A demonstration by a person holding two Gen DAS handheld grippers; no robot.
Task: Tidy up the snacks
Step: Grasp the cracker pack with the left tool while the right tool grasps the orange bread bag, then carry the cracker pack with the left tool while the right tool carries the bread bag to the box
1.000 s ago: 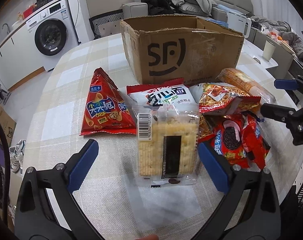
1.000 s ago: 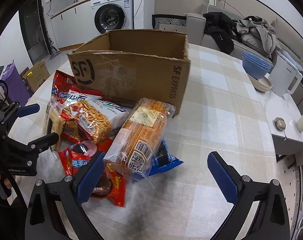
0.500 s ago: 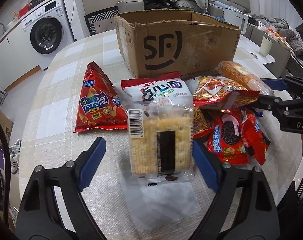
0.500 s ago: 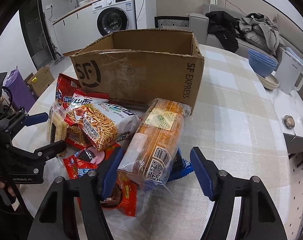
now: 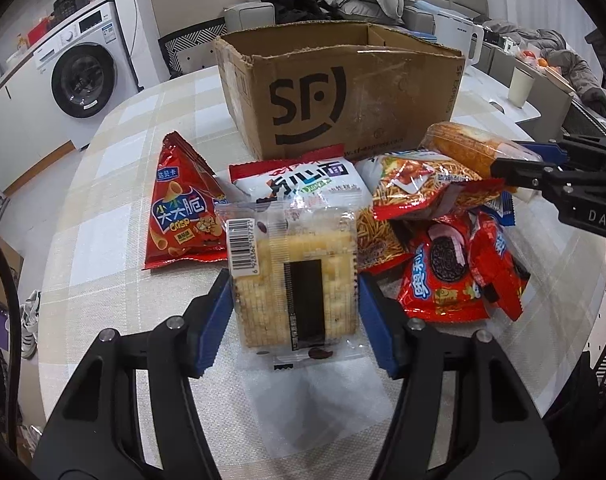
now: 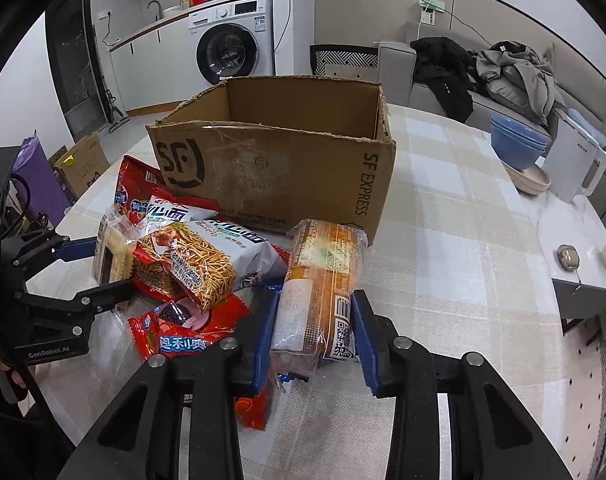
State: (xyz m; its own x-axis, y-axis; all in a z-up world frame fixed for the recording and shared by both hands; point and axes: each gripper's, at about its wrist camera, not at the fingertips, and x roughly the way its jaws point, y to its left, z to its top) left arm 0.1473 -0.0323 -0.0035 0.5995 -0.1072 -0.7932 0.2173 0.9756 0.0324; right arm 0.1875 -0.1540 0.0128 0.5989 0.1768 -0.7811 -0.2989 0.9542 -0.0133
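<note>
Grab step: left gripper point(image 5: 294, 316) pinched onto cracker pack point(image 5: 297, 280), right gripper point(image 6: 313, 336) squeezing orange biscuit sleeve point(image 6: 321, 280), both packs on table in front of cardboard box point(image 6: 275, 168). Next move, I reckon: lift clear of pile, drop into box.

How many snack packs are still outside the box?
At least 7, all piled before the cardboard box: cracker pack in the left gripper, biscuit sleeve in the right gripper, red cone-crisp bag, two noodle bags, two red Oreo packs. Others may hide underneath.
</note>
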